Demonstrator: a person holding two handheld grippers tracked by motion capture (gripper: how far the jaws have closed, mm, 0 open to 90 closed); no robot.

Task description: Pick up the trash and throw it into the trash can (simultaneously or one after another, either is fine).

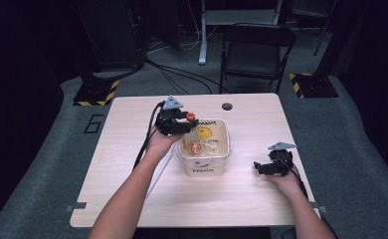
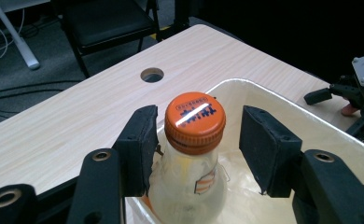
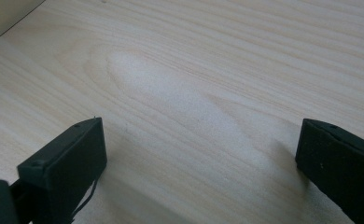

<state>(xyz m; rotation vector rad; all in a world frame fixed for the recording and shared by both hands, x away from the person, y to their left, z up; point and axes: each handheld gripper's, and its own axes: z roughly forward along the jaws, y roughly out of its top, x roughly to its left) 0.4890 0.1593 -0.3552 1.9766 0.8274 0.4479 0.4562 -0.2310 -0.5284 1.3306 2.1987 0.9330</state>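
A clear plastic bottle with an orange cap (image 2: 195, 119) stands upright at the near-left corner of a white tub (image 2: 273, 100). My left gripper (image 2: 196, 126) is open around the bottle's neck. Its left jaw sits against the bottle's shoulder, and the right jaw stands clear of it. From above, the orange cap (image 1: 190, 116) shows just ahead of the left gripper (image 1: 184, 122), at the tub's (image 1: 225, 149) left rim. My right gripper (image 1: 259, 167) rests low over bare table to the right of the tub. It is open (image 3: 199, 154) with nothing between its jaws.
The tub holds a small red-and-white item (image 1: 195, 146) and something clear. A white strip (image 1: 159, 174) lies on the table left of the tub. A round cable hole (image 1: 227, 106) sits near the far edge. A black chair (image 1: 256, 50) stands beyond the table.
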